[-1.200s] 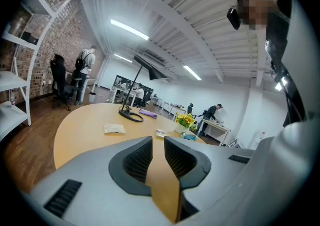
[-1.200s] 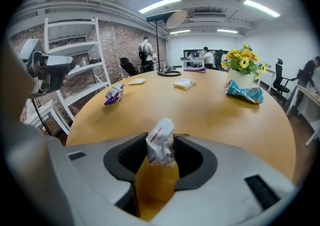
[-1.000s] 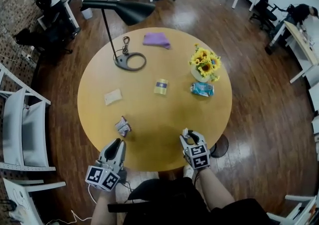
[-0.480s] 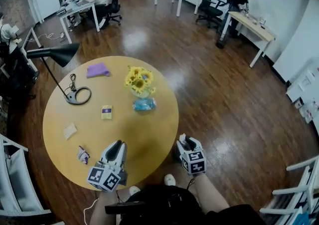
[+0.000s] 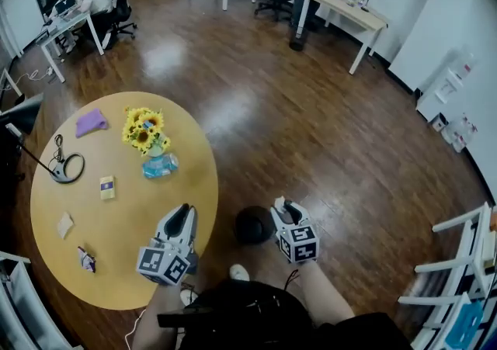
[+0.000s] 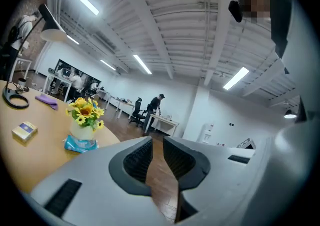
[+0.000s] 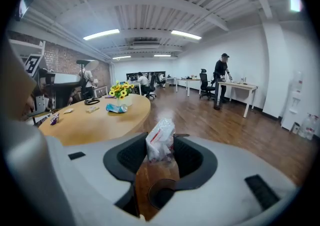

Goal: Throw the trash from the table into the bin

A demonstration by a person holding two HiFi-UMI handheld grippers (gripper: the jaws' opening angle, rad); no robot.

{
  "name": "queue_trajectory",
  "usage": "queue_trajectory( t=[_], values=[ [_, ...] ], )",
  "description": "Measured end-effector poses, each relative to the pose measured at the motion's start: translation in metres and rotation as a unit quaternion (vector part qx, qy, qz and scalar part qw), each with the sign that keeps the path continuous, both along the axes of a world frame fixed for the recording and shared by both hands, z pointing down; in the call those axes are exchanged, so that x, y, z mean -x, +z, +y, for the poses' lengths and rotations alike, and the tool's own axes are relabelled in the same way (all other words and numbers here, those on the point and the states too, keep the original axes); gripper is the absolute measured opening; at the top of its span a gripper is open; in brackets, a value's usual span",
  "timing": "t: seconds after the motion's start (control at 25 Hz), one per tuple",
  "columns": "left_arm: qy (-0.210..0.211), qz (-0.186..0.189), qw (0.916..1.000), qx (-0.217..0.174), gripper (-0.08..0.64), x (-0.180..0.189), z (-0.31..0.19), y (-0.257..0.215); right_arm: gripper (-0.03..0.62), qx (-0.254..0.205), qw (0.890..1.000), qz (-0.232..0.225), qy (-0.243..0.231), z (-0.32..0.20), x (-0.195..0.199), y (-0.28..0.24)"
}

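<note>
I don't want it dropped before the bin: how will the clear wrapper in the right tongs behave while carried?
The clear wrapper looks thin and crumpled, so probably floppy and very light. It bulges above the right tongs, so it likely squashes rather than resists. Its glossy film may slip from a loose pinch.

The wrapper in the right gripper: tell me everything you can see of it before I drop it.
The wrapper is a crumpled piece of clear, whitish plastic film with a red stripe. It stands upright between the pads of the right gripper, which pinch its lower part from both sides, and its top sticks out beyond the jaws. Nothing else touches it. It hangs above the wooden floor, with the dark round bin close by.
</note>
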State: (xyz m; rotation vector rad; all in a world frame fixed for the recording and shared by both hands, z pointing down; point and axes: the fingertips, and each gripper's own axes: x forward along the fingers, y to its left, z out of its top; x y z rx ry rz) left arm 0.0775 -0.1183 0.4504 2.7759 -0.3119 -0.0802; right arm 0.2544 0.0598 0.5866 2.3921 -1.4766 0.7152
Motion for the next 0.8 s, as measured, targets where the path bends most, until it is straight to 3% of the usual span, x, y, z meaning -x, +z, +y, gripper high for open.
queue_trajectory(
  t=[0.16, 0.36, 0.8],
  values=[
    [0.02, -0.021, 0.9996, 0.007, 0.055, -0.042, 0.017, 0.02, 0.169, 0.009, 1.0, -0.006, -0.01, 0.009, -0.017, 0.015],
    [0.039, -0.079, 0.996, 0.019, 0.055, -0.077, 0.032, 0.062, 0.169, 0.034, 0.998, -0.024, -0.039, 0.01, -0.024, 0.05],
    [0.058, -0.166, 0.9825, 0.061, 0.055, -0.107, 0.047, 0.139, 0.169, 0.079, 0.99, -0.11, -0.047, 0.012, -0.002, 0.157]
  ],
)
